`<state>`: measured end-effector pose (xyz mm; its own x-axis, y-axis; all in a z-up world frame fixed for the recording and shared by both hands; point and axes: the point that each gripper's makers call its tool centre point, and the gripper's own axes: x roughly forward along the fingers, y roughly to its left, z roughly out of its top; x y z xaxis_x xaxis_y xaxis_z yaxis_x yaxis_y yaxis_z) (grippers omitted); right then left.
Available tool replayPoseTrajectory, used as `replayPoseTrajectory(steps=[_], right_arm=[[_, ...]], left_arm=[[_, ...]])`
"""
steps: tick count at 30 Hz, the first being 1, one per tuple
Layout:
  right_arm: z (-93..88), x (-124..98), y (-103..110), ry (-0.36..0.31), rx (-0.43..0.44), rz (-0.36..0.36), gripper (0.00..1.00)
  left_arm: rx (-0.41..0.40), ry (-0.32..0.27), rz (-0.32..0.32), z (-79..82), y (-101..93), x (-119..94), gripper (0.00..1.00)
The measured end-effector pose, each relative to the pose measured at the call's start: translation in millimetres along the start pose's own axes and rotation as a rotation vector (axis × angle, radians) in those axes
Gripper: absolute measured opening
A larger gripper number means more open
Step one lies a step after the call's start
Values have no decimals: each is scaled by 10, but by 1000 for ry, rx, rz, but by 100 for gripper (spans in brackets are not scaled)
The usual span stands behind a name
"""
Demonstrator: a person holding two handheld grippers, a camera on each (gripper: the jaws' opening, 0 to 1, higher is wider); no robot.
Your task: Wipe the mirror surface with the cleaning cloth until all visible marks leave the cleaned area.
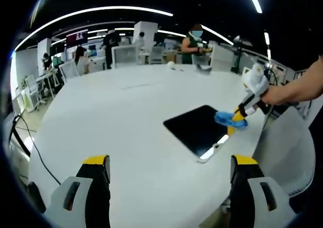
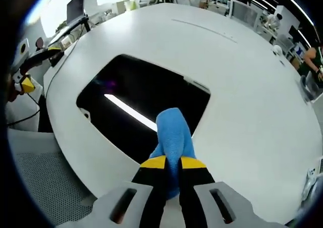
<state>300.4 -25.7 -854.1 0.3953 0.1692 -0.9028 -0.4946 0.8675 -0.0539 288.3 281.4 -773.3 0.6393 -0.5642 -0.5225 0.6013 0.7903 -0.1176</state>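
While right tongs (image 2: 173, 163) pinch blue cloth (image 2: 174, 134) on dark mirror (image 2: 136, 94), left tongs (image 1: 169, 163) gape wide.

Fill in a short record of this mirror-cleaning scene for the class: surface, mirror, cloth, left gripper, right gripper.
surface: white round table
mirror: dark, flat on table near its edge
cloth: blue, on mirror's edge
left gripper: open, above table, holding nothing
right gripper: shut on cloth

Left gripper view: low over the white table (image 1: 126, 137), facing across it, well back from the mirror (image 1: 194, 129).
Right gripper view: close above the mirror (image 2: 141, 104), apparently angled down.
Shared: mirror, table.
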Motion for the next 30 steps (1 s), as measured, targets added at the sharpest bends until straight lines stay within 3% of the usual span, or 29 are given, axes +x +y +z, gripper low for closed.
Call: replayPoseTrajectory(steps=[16, 20, 30], right_arm=[[186, 65, 331, -15, -34, 35, 3], [254, 90, 438, -20, -41, 48, 3], [385, 129, 646, -26, -67, 69, 3]], left_arm=[[-27, -18, 27, -10, 75, -40, 100], [-7, 4, 30, -67, 72, -24, 100], [-25, -12, 30, -27, 96, -23, 100]])
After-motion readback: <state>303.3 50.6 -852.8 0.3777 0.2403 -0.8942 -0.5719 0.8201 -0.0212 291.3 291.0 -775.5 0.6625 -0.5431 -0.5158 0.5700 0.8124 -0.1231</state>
